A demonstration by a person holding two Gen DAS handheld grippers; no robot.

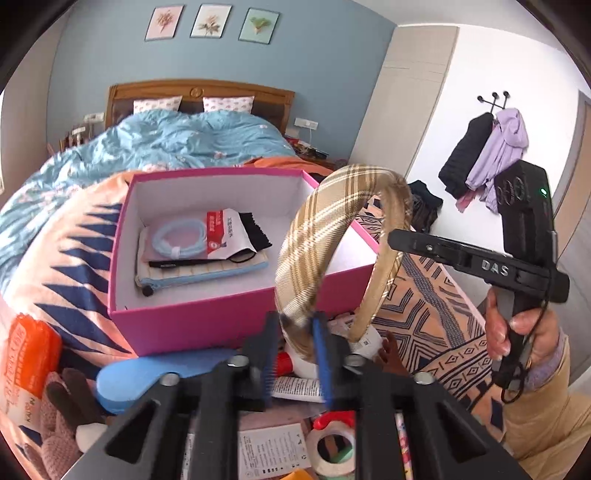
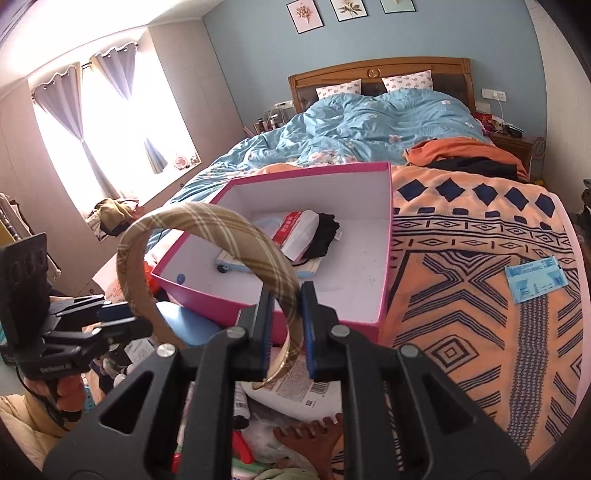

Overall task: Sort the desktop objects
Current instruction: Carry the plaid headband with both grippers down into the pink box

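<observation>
In the left wrist view, the left gripper (image 1: pixel 293 341) pinches one end of a plaid headband (image 1: pixel 332 221), whose arc rises in front of an open pink box (image 1: pixel 207 321); the right gripper (image 1: pixel 397 236) reaches in from the right, held by a person's hand (image 1: pixel 517 332), its tip meeting the band's other leg. With both tongs clamped on one springy hoop, a pull in opposing directions could bend it or snap an end free, and a slipped tip would likely drop it into the clutter below rather than into the box. That clutter includes a blue paddle-shaped object (image 1: pixel 147 373), a roll of tape (image 1: pixel 332 450), a white tube (image 1: pixel 299 387) and knitted gloves (image 1: pixel 62 413). The box already holds a coiled blue cable (image 1: pixel 181 236) atop a pouch. In the right wrist view, the right gripper (image 2: pixel 286 336) is pressed onto the headband (image 2: pixel 207 229) near its lower end, while the left gripper (image 2: pixel 125 317) grips the opposite leg at far left. The box (image 2: pixel 317 317) sits just beyond, its near wall a likely snag for the hoop. Everything rests on an orange patterned blanket (image 2: pixel 480 295) spread over a bed with a blue duvet (image 2: pixel 369 125), a wooden headboard (image 2: pixel 380 70) and framed prints (image 2: pixel 347 9) on a blue wall; curtains (image 2: pixel 110 74) frame a bright window, and a blue card (image 2: pixel 535 277) lies apart on the blanket.
</observation>
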